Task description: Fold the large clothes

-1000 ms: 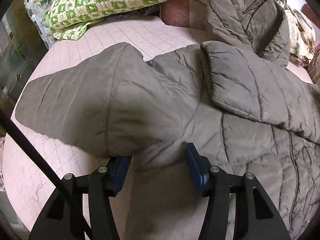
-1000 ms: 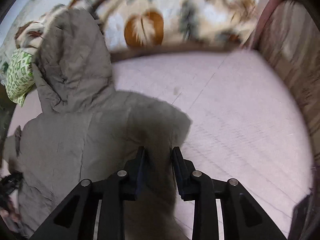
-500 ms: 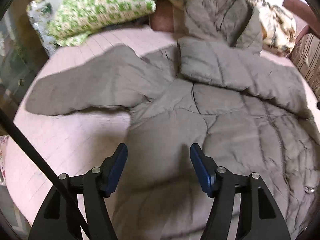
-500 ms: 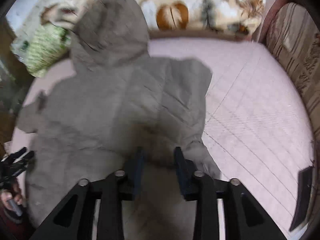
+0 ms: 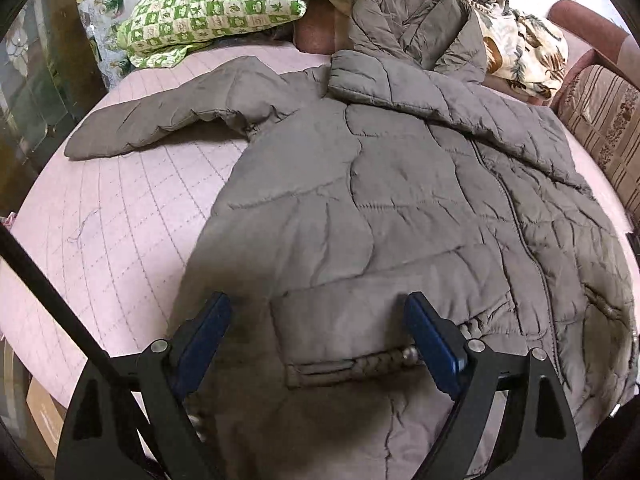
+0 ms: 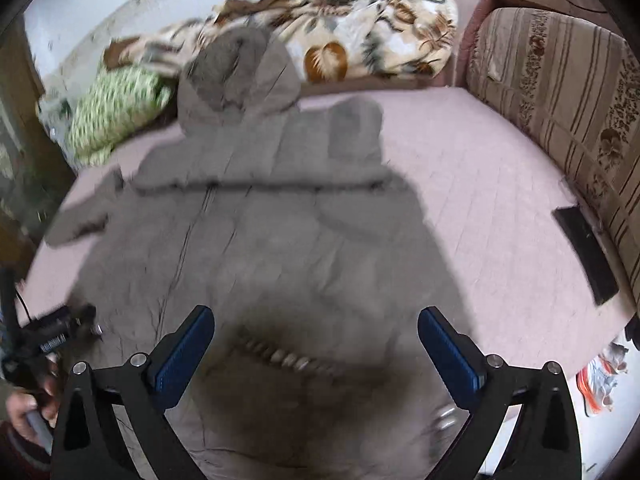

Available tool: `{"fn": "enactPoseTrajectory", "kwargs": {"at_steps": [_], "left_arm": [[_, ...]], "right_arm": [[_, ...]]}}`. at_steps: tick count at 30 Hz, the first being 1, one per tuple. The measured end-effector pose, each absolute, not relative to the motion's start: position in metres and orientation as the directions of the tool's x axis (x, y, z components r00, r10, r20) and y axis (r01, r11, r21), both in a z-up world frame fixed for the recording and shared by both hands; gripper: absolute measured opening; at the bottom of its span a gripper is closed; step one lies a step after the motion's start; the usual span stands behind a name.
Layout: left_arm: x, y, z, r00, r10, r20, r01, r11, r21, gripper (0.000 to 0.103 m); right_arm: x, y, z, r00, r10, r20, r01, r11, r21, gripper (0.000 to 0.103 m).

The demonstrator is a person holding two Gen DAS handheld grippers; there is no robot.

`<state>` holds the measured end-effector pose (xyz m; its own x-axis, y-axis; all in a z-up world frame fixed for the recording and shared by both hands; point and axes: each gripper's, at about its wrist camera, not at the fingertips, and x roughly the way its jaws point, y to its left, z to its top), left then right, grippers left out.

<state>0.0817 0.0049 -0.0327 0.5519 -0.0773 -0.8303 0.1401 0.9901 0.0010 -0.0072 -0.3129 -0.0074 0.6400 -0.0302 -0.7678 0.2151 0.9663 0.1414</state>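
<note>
Grey quilted hooded jacket (image 5: 400,184) lies spread front-up on the pink quilted bed cover (image 5: 120,216), zipper running down its middle. Hood (image 5: 416,20) points toward the far end of the bed, resting against a leaf-print blanket (image 5: 516,44). One sleeve (image 5: 168,116) stretches out flat toward the bed's left side; the other is folded across the chest just below the hood.

Left gripper (image 5: 320,328): hovers low over the jacket's hem area, aimed forward along the garment toward the hood. Blue-padded fingers (image 5: 204,336) spread wide, nothing between them; they straddle a pocket flap (image 5: 344,320) with a braided pull beneath it. Contact with the fabric cannot be judged.

Right gripper (image 6: 316,340): also over the lower part of the jacket, pointed toward the hood, casting a dark shadow on the cloth. Its fingers (image 6: 448,348) stand wide apart and hold nothing. This view is motion-blurred.

Surroundings: green checked pillow (image 5: 216,4) at the far left of the bed, striped sofa back (image 6: 560,92) along the right side, a flat black object (image 6: 586,252) lying on the cover beside it. The other handheld gripper shows at the right view's left edge, held in a hand (image 6: 28,400).
</note>
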Motion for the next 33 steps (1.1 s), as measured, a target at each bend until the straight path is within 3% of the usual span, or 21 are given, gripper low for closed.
{"fn": "enactPoseTrajectory", "kwargs": {"at_steps": [9,13,16,26,33], "left_arm": [[0.079,0.000,-0.055,0.529,-0.065,-0.846,0.136,0.991,0.009,0.096],[0.081,-0.002,-0.059,0.526,-0.062,-0.848,0.142,0.990,0.016,0.100],[0.082,-0.002,-0.061,0.527,-0.061,-0.847,0.139,0.990,0.015,0.101],[0.078,-0.001,-0.061,0.560,-0.057,-0.826,0.143,0.989,0.029,0.103],[0.075,0.003,-0.050,0.558,-0.087,-0.825,0.156,0.988,0.001,0.103]], "right_arm": [[0.024,-0.243,-0.074,0.431,-0.098,-0.897,0.186,0.982,-0.019,0.103],[0.021,-0.262,-0.080,0.423,0.005,-0.906,0.221,0.969,0.108,0.103],[0.016,-0.271,-0.085,0.434,0.061,-0.899,0.209,0.964,0.166,0.103],[-0.014,-0.270,-0.079,0.497,0.064,-0.865,0.170,0.971,0.169,0.103],[-0.050,-0.250,-0.017,0.581,0.113,-0.806,0.113,0.970,0.217,0.103]]}}
